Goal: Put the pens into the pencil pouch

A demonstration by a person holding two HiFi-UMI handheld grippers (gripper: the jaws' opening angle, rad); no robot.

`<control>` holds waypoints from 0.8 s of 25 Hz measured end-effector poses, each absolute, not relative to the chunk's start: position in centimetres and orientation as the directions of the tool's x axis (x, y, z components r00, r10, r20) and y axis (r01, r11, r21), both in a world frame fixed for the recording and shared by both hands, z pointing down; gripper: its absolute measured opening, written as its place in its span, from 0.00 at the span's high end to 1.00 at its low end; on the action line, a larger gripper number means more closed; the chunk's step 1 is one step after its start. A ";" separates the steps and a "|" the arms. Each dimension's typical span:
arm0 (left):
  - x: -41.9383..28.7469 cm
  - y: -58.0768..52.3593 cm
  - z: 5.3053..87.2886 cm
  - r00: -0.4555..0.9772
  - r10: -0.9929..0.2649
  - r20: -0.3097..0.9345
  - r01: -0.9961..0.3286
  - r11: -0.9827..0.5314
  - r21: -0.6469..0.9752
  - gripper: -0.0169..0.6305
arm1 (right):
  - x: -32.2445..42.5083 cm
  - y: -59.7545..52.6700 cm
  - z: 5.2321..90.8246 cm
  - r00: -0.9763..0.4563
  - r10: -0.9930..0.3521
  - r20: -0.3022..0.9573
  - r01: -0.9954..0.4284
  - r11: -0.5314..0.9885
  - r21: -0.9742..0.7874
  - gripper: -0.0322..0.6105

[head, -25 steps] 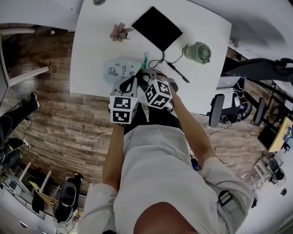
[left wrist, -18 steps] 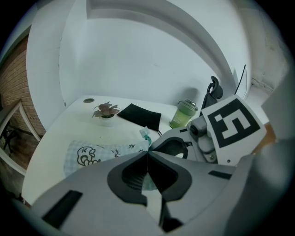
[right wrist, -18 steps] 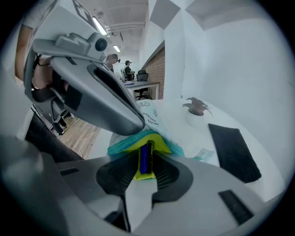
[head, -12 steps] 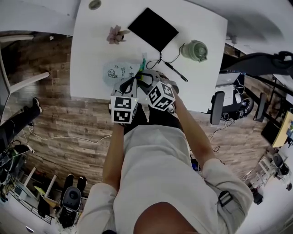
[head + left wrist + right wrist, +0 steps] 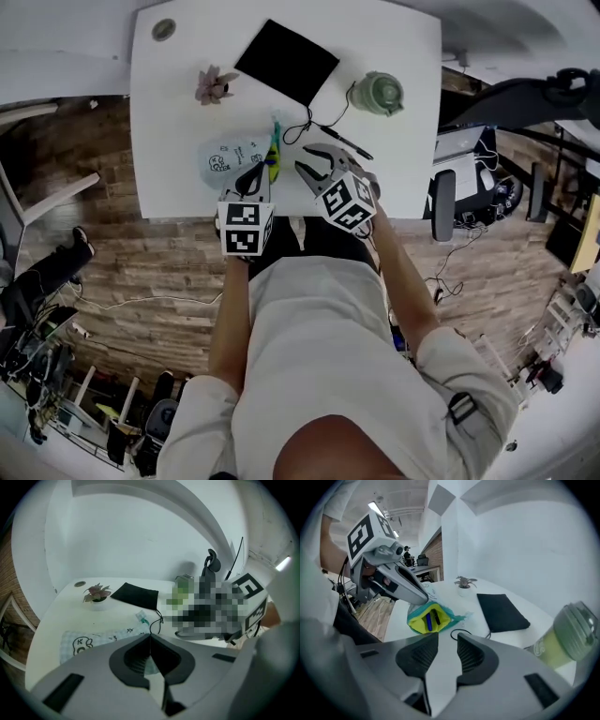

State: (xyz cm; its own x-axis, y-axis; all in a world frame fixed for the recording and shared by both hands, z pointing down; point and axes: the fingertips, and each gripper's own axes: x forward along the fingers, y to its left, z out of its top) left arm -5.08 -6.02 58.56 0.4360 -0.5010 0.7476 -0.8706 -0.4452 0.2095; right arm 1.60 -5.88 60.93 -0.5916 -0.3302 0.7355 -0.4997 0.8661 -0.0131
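Note:
The pale printed pencil pouch [image 5: 228, 156] lies on the white table [image 5: 169, 112], its teal mouth [image 5: 273, 159] facing right. In the right gripper view the mouth gapes, showing yellow lining with a blue pen [image 5: 427, 620] and a dark pen [image 5: 436, 618] inside. My left gripper [image 5: 255, 172] is shut on the pouch's rim and holds it up; pale fabric shows between its jaws [image 5: 150, 663]. My right gripper [image 5: 310, 160] hangs open and empty to the right of the mouth, apart from it. A black pen [image 5: 348, 143] lies on the table further right.
A black flat case [image 5: 286, 61] with a looped cord [image 5: 302, 128] lies behind the pouch. A green lidded bottle [image 5: 379, 94] stands at the back right and a small potted plant [image 5: 213, 84] at the back left. The table's near edge runs just under both grippers.
My right gripper has drawn back to the right, away from the pouch mouth, and its jaws have come apart. The left gripper keeps its hold on the pouch.

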 end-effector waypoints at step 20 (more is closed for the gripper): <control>-2.7 -6.2 60.4 0.369 -0.431 0.824 -0.835 -0.542 0.090 0.98 | 15.4 -6.3 62.6 -0.380 -0.481 0.790 -0.746 0.665 0.046 0.75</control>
